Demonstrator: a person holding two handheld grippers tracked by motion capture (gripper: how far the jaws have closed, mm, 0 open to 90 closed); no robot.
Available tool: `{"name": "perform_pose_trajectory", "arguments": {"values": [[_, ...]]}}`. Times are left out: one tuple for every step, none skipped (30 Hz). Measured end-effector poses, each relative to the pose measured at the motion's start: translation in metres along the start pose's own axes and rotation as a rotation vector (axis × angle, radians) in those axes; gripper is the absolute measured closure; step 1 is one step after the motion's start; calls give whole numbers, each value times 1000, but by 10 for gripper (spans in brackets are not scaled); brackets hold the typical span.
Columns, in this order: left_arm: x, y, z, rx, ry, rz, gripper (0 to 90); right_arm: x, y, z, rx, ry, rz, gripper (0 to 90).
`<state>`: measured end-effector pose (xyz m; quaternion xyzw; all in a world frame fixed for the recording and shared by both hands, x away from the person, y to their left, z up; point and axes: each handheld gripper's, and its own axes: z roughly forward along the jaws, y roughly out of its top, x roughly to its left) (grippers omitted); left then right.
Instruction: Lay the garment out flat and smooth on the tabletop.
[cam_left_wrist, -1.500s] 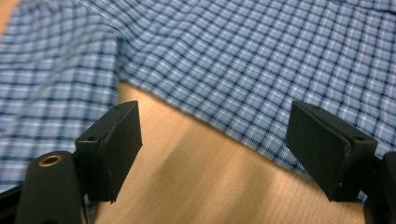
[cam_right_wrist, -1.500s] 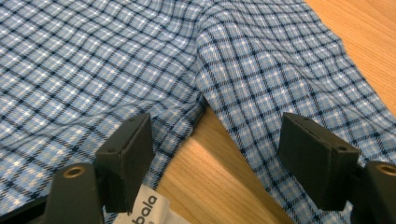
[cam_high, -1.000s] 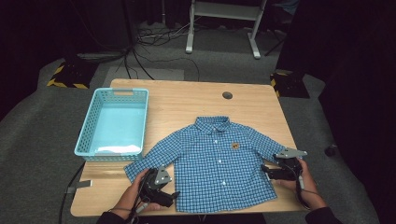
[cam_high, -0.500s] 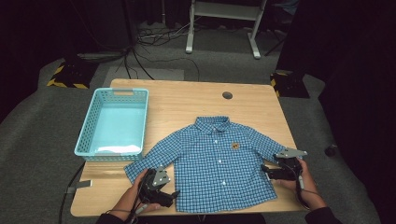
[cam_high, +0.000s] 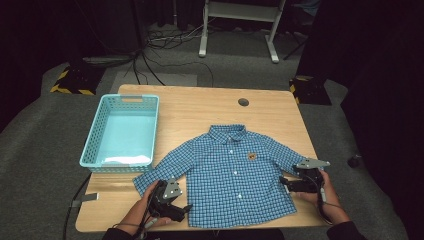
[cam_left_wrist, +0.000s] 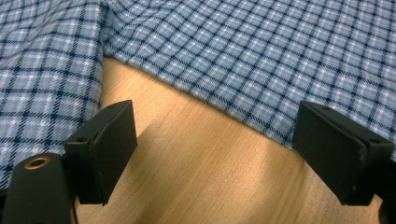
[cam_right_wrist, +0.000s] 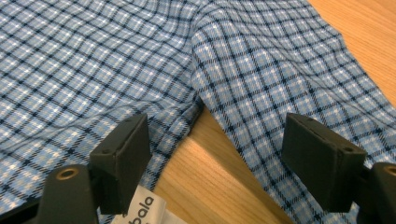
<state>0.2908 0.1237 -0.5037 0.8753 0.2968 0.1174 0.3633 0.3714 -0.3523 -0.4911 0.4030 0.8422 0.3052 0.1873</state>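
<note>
So the little blue checked shirt (cam_high: 235, 177) is spread flat, front up and buttoned, toward the near right part of the tabletop (cam_high: 200, 107), hem almost at the near edge. Both grippers sit low at its sides: the left gripper (cam_high: 186, 208) by the near-left hem corner under the sleeve, the right gripper (cam_high: 283, 181) at the armpit on the other side. Jaws on both are spread wide with nothing in them; in the left gripper view you just see bare wood and the hem edge (cam_left_wrist: 224, 114) between them. My guess is thin, floppy, light cotton that bunches and slides on wood, so pinch right at an edge seam, hem or sleeve cuff. An empty turquoise basket (cam_high: 93, 142) sits along the left edge.
</note>
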Motion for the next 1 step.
{"name": "perform_pose_trajectory", "arguments": {"values": [[0, 0, 0, 0, 0, 0, 137, 0, 0, 0, -1, 3, 2, 235]]}}
